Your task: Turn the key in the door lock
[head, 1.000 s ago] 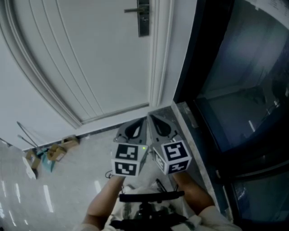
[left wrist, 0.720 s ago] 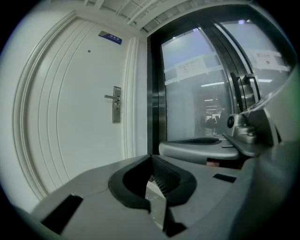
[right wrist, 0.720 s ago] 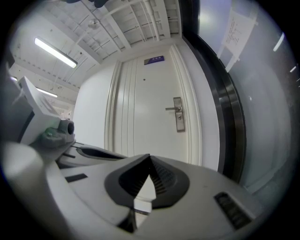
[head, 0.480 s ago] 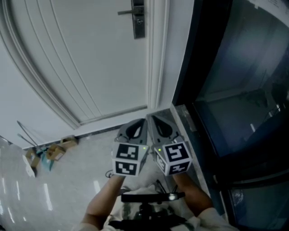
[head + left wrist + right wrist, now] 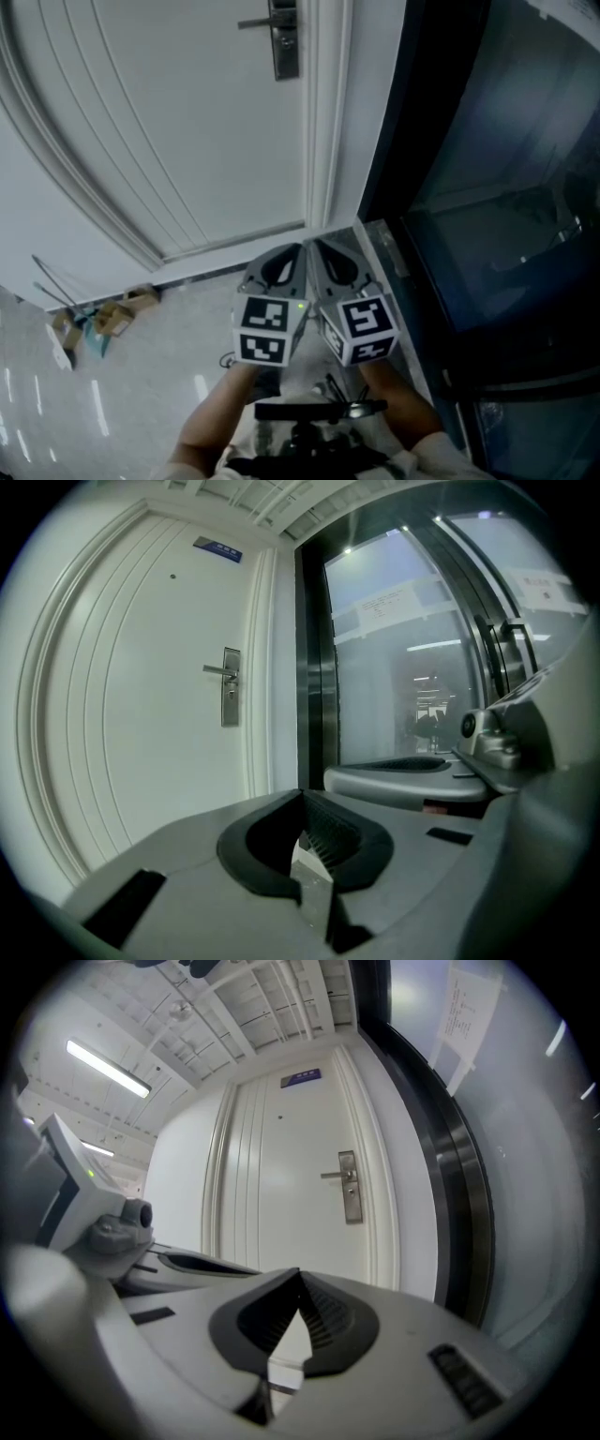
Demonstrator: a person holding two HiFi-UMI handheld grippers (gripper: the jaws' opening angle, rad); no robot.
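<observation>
Since a second ago the door lock (image 5: 285,42) has slid left along the top edge of our head view, at twelve o'clock. Our left gripper (image 5: 296,253) and right gripper (image 5: 319,251) sit side by side near six o'clock, jaws pressed together, empty. Only the gripper views show the blue sign (image 5: 217,548) above the door (image 5: 141,714).

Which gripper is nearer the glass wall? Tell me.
Right. The right gripper is just left of the glass wall. The left gripper sits beside it on the far side, toward the door.
</observation>
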